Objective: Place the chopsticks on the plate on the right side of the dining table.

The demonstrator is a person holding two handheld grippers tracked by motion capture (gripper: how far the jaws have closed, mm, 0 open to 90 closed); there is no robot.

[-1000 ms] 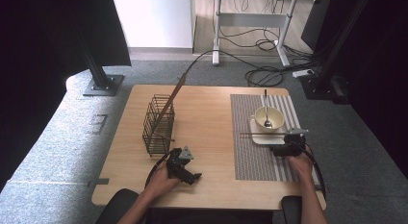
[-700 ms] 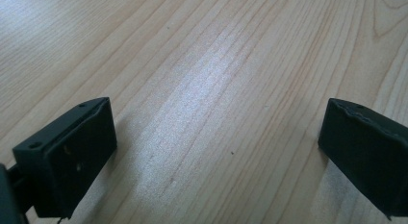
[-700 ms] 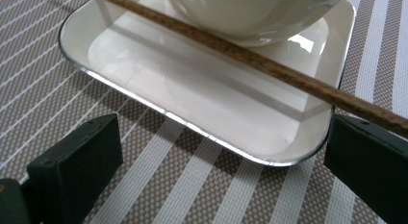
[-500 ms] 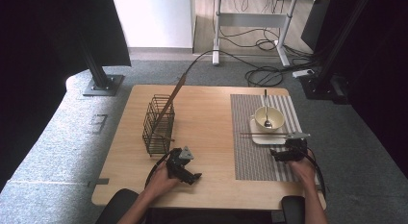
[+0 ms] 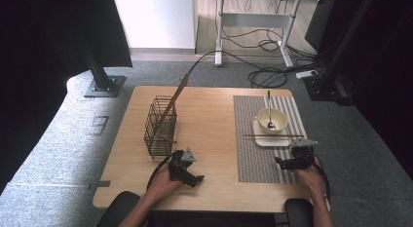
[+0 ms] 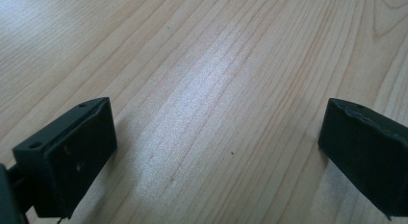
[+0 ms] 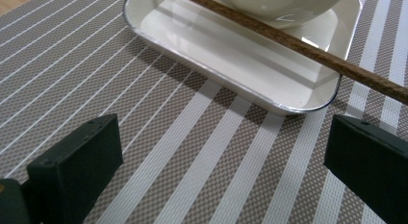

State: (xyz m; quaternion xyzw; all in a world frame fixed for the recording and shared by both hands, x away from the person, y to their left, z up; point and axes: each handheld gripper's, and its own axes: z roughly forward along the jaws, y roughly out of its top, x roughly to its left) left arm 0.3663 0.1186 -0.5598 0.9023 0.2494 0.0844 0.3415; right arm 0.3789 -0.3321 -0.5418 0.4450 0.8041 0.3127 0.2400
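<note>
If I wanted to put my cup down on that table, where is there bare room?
The widest free patch is the bare wood between the wire basket and the striped placemat. The placemat's near half is also bare. It is crowded at the mat's far end, where the bowl sits on the tray with the chopstick across it.

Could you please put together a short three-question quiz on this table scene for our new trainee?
1. True or false: the chopstick lies across the white tray in front of the bowl.
2. Which holds the spoon? A) the wire basket B) the bowl C) the left gripper
3. Fill in: the right gripper hovers over the striped ____.

Key:
1. True; the stick spans the tray's near side.
2. B; the spoon stands in the bowl, while a long stick leans in the basket.
3. Placemat; both grippers are open and hold nothing.
</note>
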